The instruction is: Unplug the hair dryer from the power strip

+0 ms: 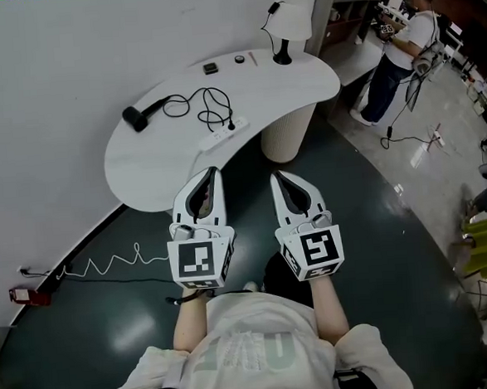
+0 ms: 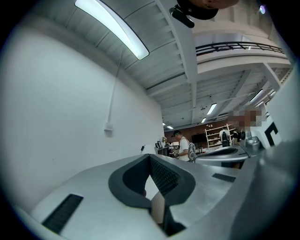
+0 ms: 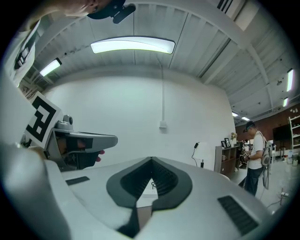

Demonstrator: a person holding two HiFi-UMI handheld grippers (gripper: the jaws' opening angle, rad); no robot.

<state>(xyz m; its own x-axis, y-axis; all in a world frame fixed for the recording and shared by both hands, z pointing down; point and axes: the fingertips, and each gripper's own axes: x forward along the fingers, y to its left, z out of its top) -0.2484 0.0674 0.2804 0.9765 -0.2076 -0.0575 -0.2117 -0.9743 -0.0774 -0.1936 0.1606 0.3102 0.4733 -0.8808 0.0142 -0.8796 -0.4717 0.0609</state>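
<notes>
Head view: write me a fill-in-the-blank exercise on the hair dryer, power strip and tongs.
The hair dryer on the table is coloured ___.
Its plug sits ___ the power strip.
The left tongs and right tongs are both ___, holding nothing.
Missing: black; in; shut.

I see the black hair dryer (image 1: 135,117) lying flat, its looped cord (image 1: 213,110) plugged into the white power strip (image 1: 221,135).
</notes>
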